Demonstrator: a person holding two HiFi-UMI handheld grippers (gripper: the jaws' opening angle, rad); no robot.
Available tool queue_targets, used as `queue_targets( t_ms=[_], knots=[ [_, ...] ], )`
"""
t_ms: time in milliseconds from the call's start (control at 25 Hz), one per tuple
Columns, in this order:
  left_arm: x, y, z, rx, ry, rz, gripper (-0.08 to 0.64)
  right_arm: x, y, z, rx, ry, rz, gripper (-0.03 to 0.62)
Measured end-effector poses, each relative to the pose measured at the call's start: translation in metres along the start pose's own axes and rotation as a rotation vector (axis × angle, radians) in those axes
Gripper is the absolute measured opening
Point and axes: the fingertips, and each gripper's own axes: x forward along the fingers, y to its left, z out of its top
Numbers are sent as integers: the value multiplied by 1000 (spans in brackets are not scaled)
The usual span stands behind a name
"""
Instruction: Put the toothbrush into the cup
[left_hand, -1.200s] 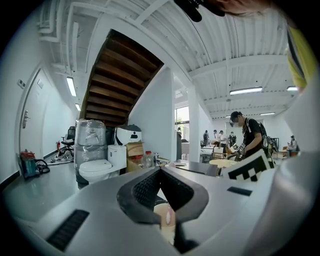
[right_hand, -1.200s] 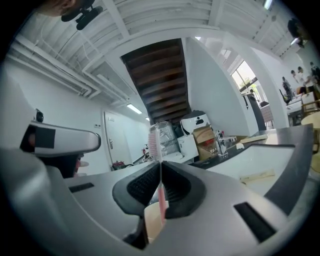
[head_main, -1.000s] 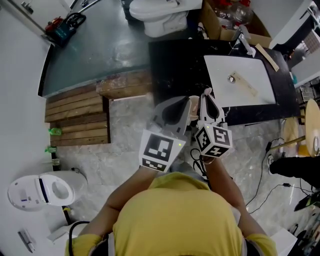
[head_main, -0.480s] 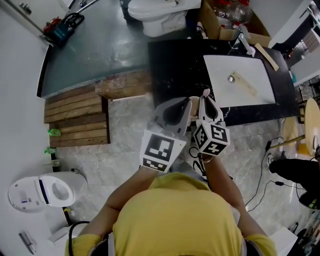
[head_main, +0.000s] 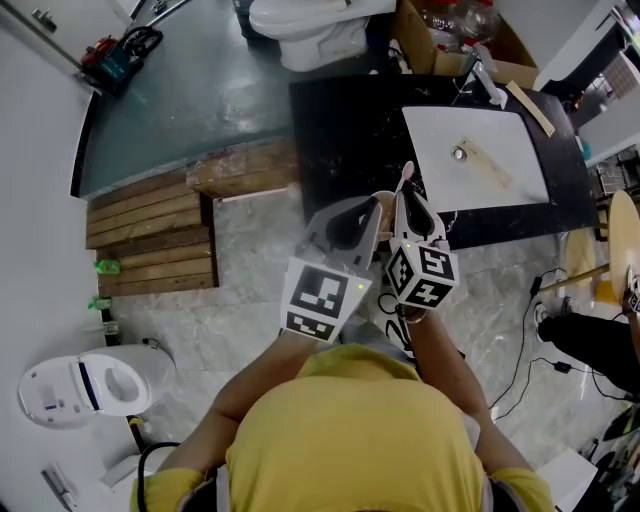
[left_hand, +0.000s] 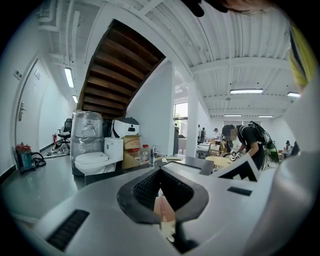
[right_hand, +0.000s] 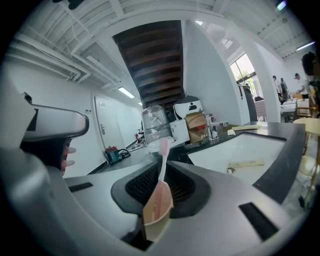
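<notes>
A pink toothbrush (right_hand: 161, 161) stands upright between the jaws of my right gripper (right_hand: 158, 210), which is shut on its handle. Its head (head_main: 406, 175) pokes out past the gripper tip (head_main: 404, 200) in the head view, over the front edge of the black counter (head_main: 345, 130). My left gripper (head_main: 375, 208) is held close beside the right one. Its pink-and-cream fingertips (left_hand: 164, 212) lie together with nothing seen between them. I cannot make out a cup in any view.
A white sink (head_main: 475, 160) with a tap (head_main: 482, 68) is set in the counter; a pale flat strip (head_main: 488, 166) lies in it. There are also a toilet (head_main: 315, 25), a cardboard box (head_main: 440, 45), a wooden platform (head_main: 150, 235) at left, and another person (head_main: 590, 335) at right.
Both grippers stay side by side with the toothbrush still held. The right gripper and the brush head have edged slightly up and left in the view.
</notes>
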Motion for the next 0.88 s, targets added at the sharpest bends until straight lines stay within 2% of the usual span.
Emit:
queue_targets(
  t_ms=[120, 560, 880],
  knots=[
    [0, 0, 1, -2, -2, -2, 8, -3, -2, 1, 11, -4, -3, 81],
    [-7, -4, 6, 2, -23, -2, 8, -29, 12, 33, -42, -95, 9, 81],
    [-15, -15, 16, 14, -55, -6, 8, -61, 26, 66, -147, -192, 14, 60]
  ],
)
